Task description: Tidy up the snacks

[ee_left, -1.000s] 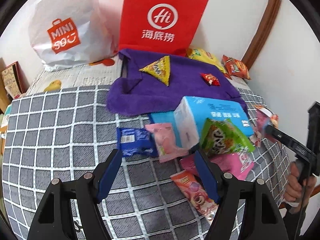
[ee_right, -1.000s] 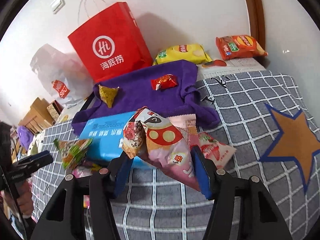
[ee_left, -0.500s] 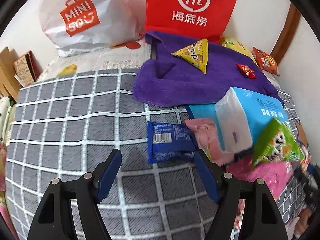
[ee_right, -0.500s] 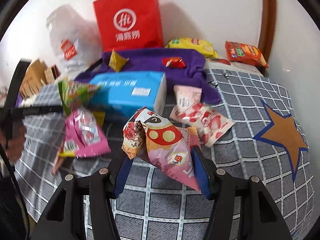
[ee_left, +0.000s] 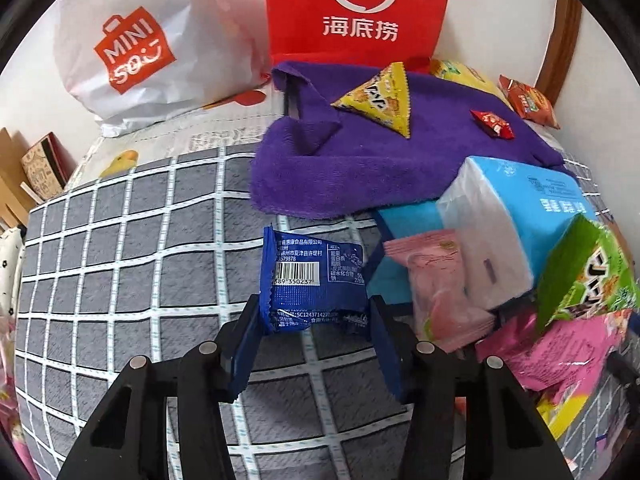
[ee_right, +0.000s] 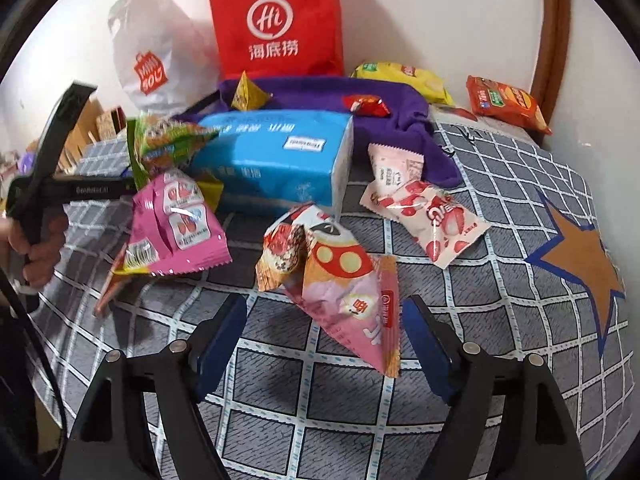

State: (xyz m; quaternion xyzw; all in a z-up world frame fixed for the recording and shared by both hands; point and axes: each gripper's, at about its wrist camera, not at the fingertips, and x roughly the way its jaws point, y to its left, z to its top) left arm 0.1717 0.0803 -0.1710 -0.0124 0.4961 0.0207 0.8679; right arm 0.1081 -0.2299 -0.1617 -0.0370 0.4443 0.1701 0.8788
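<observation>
In the left wrist view my left gripper (ee_left: 314, 336) is closed in around a dark blue snack packet (ee_left: 314, 286) that lies on the grey checked cloth (ee_left: 120, 264); both pads touch its sides. In the right wrist view my right gripper (ee_right: 324, 340) is open. A pink and orange mushroom-print snack bag (ee_right: 340, 280) lies on the cloth just ahead of it, free of the fingers. The left gripper's body (ee_right: 52, 168) shows at the left edge of the right wrist view.
A blue tissue pack (ee_left: 516, 220), a pale pink packet (ee_left: 436, 280), a green bag (ee_left: 584, 276) and a pink bag (ee_right: 172, 228) crowd the middle. A purple towel (ee_left: 360, 160) holds a yellow triangle snack (ee_left: 380, 98). A red bag (ee_left: 360, 8) and a white bag (ee_left: 136, 48) stand at the back.
My left gripper moved forward and closed in on the blue packet. My right gripper opened and the mushroom-print bag dropped onto the cloth.
</observation>
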